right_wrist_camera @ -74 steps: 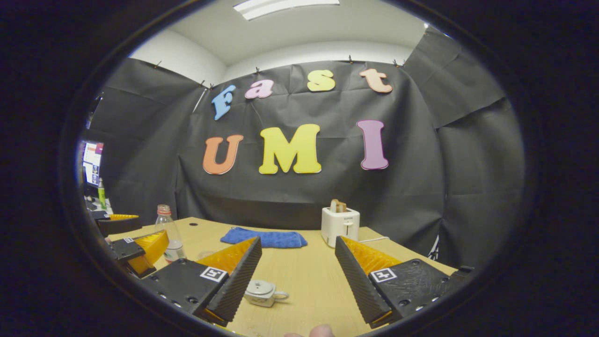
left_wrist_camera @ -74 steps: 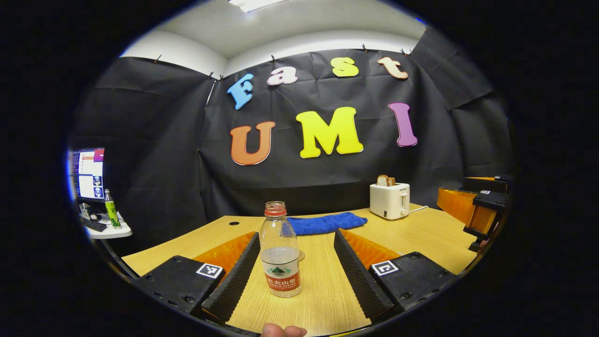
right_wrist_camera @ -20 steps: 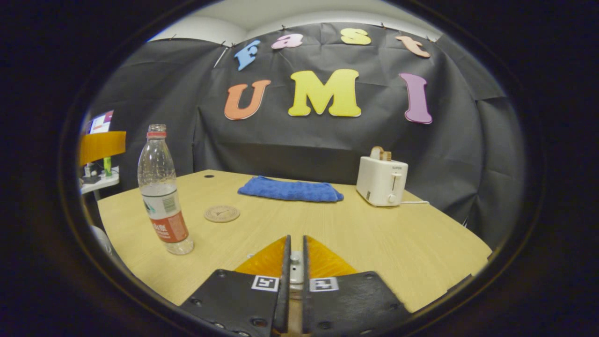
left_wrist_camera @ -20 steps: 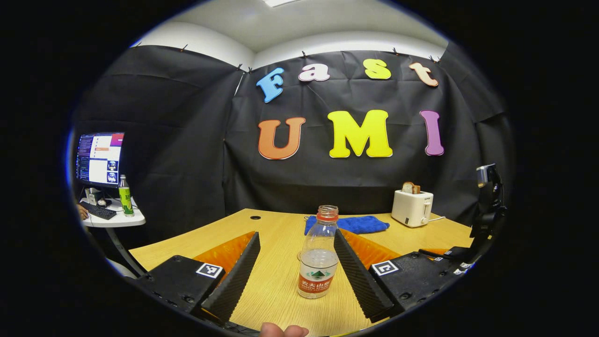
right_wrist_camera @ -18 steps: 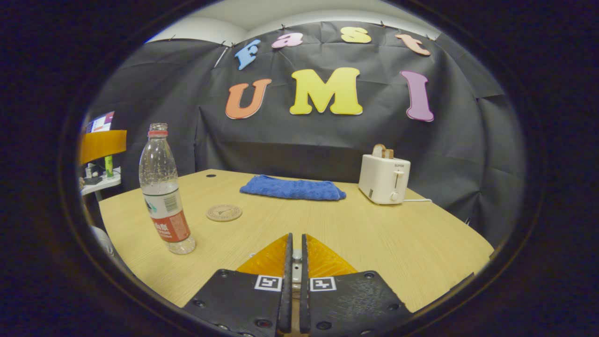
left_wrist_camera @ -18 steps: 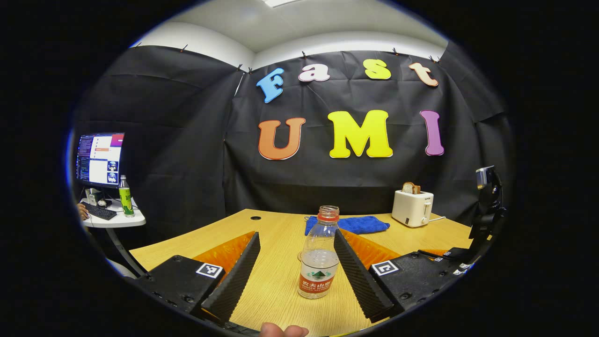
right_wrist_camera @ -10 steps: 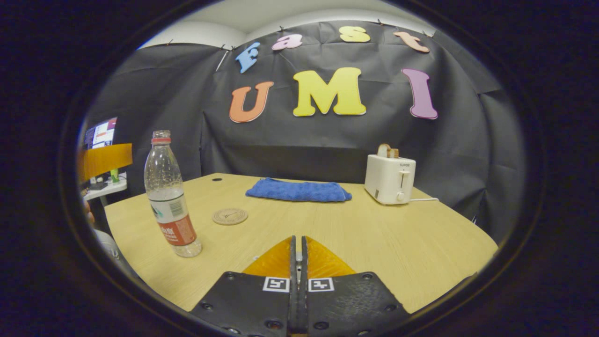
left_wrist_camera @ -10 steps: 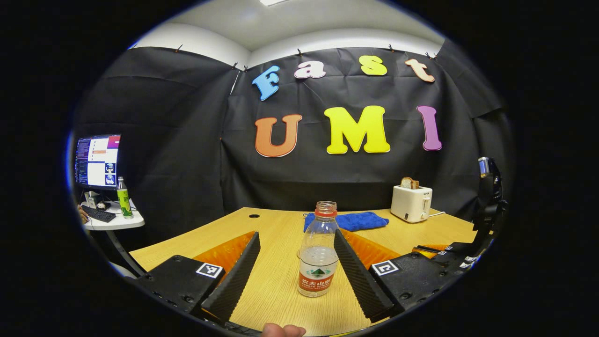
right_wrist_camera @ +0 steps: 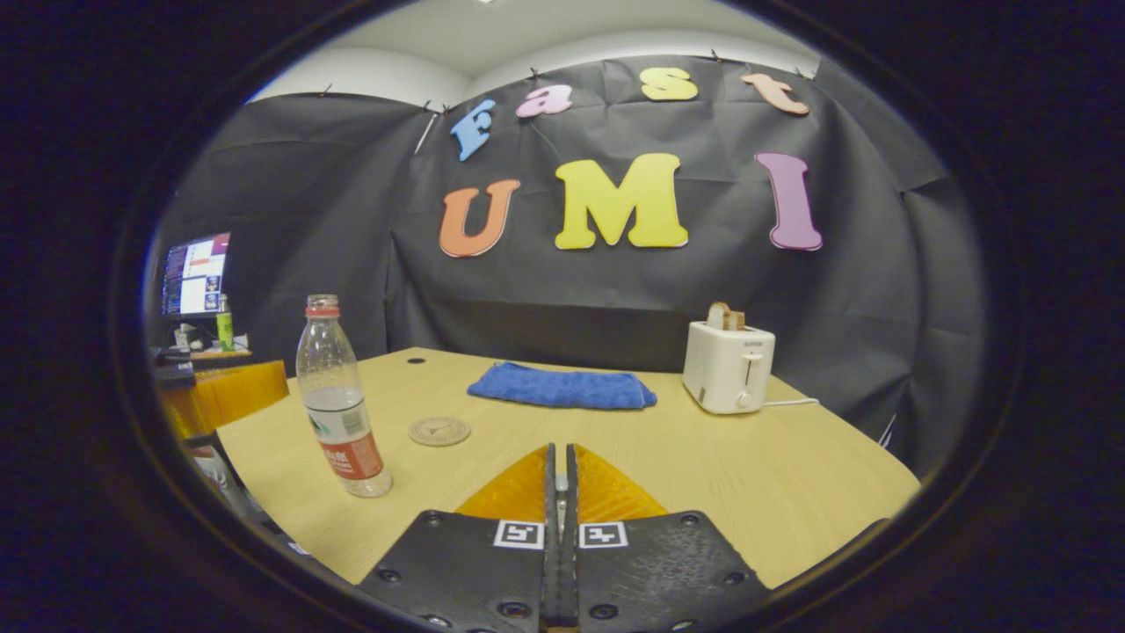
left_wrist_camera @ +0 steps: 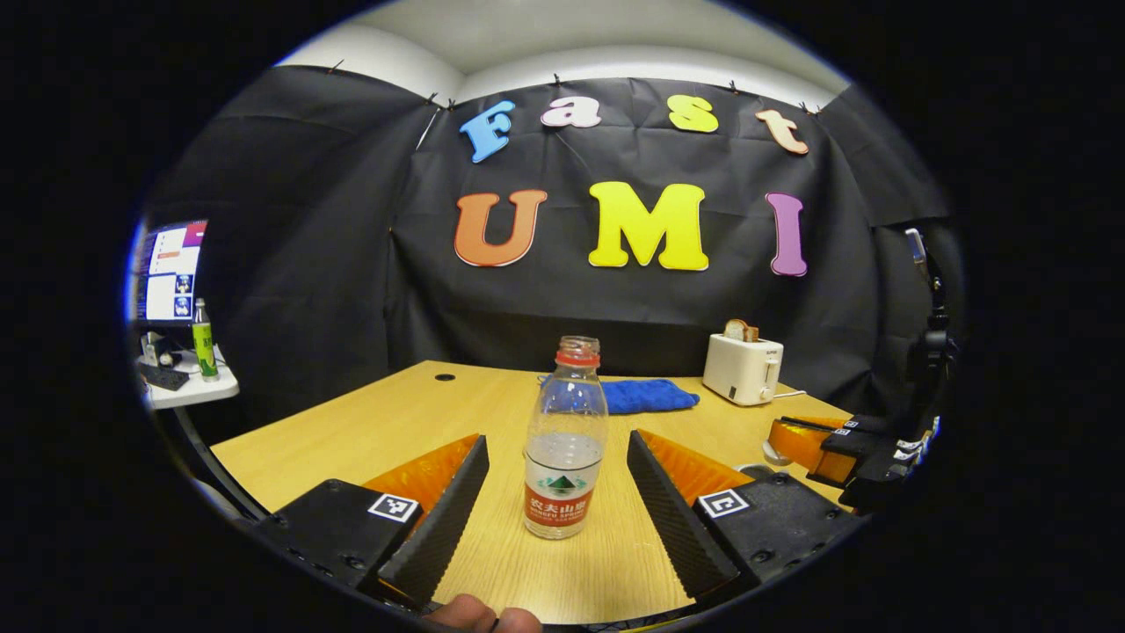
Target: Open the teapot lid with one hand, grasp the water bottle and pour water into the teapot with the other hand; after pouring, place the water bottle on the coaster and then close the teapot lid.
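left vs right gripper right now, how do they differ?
The left gripper is open, fingers spread either side of the water bottle, touching nothing. The right gripper is shut, with something small between its fingers; what it is I cannot tell. Both are over the table.
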The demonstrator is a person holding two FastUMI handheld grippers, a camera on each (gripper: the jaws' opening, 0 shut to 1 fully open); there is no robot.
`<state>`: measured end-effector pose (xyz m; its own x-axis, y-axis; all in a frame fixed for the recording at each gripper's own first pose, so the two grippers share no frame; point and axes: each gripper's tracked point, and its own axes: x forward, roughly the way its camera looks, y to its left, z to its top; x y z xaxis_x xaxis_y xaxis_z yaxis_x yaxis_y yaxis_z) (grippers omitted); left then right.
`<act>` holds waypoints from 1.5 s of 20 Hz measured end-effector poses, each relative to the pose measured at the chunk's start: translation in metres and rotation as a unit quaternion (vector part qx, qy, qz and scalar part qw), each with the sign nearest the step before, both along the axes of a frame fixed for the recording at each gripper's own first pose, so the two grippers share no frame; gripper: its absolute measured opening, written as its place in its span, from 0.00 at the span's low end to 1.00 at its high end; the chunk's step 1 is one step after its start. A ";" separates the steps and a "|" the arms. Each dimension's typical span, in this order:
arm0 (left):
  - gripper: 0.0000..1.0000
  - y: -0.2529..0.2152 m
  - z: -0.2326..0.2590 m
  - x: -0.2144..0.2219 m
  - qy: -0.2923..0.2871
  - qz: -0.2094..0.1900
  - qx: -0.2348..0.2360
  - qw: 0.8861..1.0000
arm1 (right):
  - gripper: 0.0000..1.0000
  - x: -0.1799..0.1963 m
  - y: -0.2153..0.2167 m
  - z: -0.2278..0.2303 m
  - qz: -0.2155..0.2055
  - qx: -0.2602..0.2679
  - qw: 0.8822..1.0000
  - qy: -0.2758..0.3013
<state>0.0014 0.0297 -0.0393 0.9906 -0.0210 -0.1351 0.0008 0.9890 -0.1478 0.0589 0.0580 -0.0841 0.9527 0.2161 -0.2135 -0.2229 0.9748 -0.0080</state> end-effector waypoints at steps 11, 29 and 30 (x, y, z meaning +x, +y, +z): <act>1.00 -0.012 -0.080 0.024 0.086 -0.024 0.018 0.996 | 0.00 -0.017 -0.024 0.006 -0.014 -0.003 1.000 0.001; 0.80 -0.006 -0.097 0.049 0.126 -0.025 0.032 0.991 | 0.00 -0.023 -0.052 0.005 -0.037 -0.008 0.999 0.002; 0.79 -0.004 -0.097 0.048 0.133 -0.021 0.039 0.990 | 0.00 -0.023 -0.054 0.005 -0.038 -0.007 0.999 0.003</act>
